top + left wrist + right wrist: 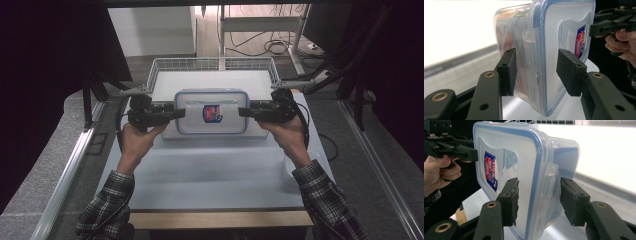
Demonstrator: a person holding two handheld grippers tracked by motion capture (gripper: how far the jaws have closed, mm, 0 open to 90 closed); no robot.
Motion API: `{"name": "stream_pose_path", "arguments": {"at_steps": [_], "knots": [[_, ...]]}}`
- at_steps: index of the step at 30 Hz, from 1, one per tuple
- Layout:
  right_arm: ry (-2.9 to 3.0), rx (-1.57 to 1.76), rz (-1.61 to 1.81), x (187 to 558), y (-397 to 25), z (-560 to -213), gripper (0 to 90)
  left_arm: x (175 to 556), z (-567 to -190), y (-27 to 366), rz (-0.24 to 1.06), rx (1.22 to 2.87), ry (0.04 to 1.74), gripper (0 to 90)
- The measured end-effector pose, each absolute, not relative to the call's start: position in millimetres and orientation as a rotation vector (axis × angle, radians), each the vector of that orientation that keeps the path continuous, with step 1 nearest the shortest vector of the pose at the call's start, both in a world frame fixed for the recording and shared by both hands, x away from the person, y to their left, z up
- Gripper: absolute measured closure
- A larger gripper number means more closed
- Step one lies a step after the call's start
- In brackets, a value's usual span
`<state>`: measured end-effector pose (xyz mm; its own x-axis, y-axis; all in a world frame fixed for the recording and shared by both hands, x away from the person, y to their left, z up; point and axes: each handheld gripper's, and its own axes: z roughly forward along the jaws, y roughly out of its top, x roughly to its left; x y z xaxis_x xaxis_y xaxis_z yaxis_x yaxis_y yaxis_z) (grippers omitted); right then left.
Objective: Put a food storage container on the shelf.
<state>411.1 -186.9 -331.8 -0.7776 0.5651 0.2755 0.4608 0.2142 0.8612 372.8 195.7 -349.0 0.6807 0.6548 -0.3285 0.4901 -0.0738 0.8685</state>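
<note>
My left claw (535,72) and right claw (539,200) gape astride the container's (211,111) end latches; uneven closing could skew it.

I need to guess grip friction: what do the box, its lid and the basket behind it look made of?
The box looks like clear glossy plastic; contents show through. Its lid seems frosted plastic with a blue rim, likely a rubbery seal. The basket looks like white-coated metal wire mesh.

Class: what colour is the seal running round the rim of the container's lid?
Blue, around the clear lid of the container; clearest in the right gripper view.
</note>
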Motion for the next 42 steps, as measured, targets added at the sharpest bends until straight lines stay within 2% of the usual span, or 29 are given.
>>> {"name": "stream_pose_path", "arguments": {"at_steps": [22,32,42], "knots": [[2.31,1.04,1.672,459.1,-180.8,-293.9,50.4,423.3,-307.0,200.7,0.194,1.689,0.936,51.5],[2.287,1.107,1.664,483.8,-179.7,-294.4,49.1,444.7,-317.3,198.4,0.185,1.656,0.964,50.5],[2.261,1.106,1.676,489.5,-179.0,-296.5,47.9,445.8,-320.4,197.1,0.229,1.635,0.961,49.6]]}}
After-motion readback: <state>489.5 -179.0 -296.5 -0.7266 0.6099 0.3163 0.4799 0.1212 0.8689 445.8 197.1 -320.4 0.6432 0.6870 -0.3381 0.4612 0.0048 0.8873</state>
